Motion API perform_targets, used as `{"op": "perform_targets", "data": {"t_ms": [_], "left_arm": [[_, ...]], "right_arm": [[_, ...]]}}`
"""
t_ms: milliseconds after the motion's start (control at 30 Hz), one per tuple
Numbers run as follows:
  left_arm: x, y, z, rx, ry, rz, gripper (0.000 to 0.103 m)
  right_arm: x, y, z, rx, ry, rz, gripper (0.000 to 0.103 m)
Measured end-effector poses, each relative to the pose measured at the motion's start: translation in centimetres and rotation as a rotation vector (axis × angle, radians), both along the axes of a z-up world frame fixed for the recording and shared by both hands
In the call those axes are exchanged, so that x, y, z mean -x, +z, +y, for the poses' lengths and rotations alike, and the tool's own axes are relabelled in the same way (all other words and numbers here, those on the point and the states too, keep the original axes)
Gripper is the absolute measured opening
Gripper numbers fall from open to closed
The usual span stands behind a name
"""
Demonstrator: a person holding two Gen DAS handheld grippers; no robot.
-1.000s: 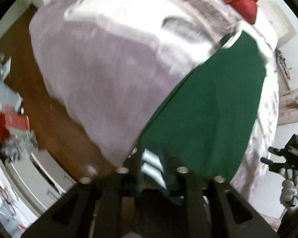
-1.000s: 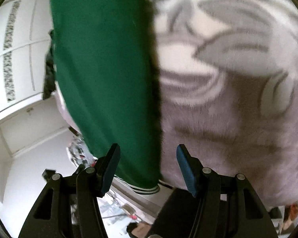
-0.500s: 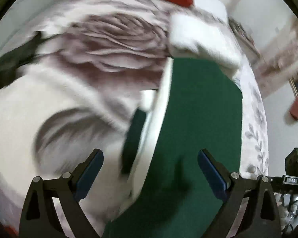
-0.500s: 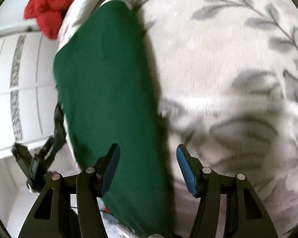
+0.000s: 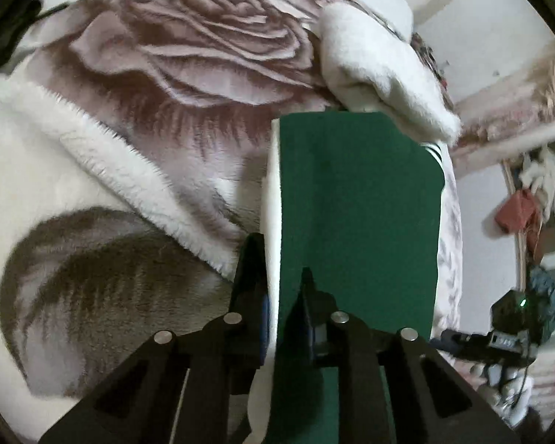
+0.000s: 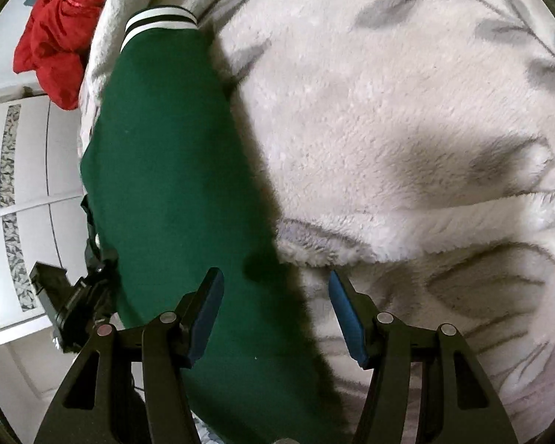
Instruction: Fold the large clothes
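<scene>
Two grippers over the blanket (image 6: pixel 407 118): left gripper (image 5: pixel 277 259) closing narrow on the green garment's (image 5: pixel 359 203) edge; right gripper (image 6: pixel 275 288) half-wide, gripping nothing, above the garment.

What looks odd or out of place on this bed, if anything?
The fleece blanket is rumpled, one corner rolled into a white lump beside the top of the folded green garment. A red garment lies crumpled at the bed's far edge. The green garment itself lies flat and straight.
</scene>
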State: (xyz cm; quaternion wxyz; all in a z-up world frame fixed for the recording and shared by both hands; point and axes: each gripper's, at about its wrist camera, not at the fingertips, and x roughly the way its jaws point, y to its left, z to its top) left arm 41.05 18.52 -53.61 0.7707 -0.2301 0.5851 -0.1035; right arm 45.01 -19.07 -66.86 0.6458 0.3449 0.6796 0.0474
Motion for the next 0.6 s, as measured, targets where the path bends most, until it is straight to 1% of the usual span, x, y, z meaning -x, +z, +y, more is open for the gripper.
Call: {"op": "perform_targets", "data": {"t_ms": [33,67,100,133,167,200,233,267,300,333,433,500,567,600], "left_arm": [[0.1,0.6,-0.7,-0.047,-0.015,0.007,0.023],[0.4,1.5,-1.5,-0.112,-0.023,0.012,0.026],[0.7,2.2,-2.1,-0.155,-0.038,0.006,0.026],[1.3,3.3,-2.9,-0.215,-0.054,-0.015,0.026],[2.0,4.3,-4.0,-0.288,-0.066,-0.034,0.032],[2.2,5.0,-4.6,-0.328,-0.069,-0.050,0.051],[2.8,5.7,-5.4,-0.349,-0.079,-0.070,0.061],[4.0,6.9,-6.5,-0.361,-0.100,-0.098,0.092],[4.7,7.5,-7.2,-0.376,-0.104,-0.117,0.097],[5.8,8.4,-8.0,-0.405,-0.105,-0.136,0.097],[8.7,10.4,-9.5,-0.418,-0.082,-0.163,0.097],[10.2,11.2,-10.6,-0.427,-0.076,-0.169,0.097],[12.7,12.1,-11.6,-0.435,-0.063,-0.165,0.097],[13.3,12.2,-12.0,-0.431,-0.061,-0.159,0.097]], "right_arm": [[0.0,0.3,0.3,0.019,0.005,-0.002,0.061],[0.0,0.6,0.7,0.056,0.015,-0.005,0.061],[0.2,1.1,1.0,0.092,0.025,-0.009,0.061],[0.5,1.7,1.5,0.151,0.039,-0.004,0.061],[0.7,2.0,2.0,0.190,0.045,0.000,0.061],[1.1,2.3,2.4,0.226,0.048,0.005,0.061],[2.0,2.7,2.9,0.260,0.052,0.013,0.061],[2.8,2.9,3.3,0.271,0.055,0.018,0.064],[3.9,3.1,3.9,0.273,0.059,0.023,0.068],[4.8,3.2,4.3,0.266,0.062,0.024,0.075],[8.9,3.5,6.0,0.244,0.087,0.045,0.076],[12.0,3.5,7.3,0.243,0.118,0.062,0.076],[15.8,3.3,8.6,0.232,0.156,0.082,0.076],[17.8,2.9,9.3,0.227,0.174,0.098,0.076]]}}
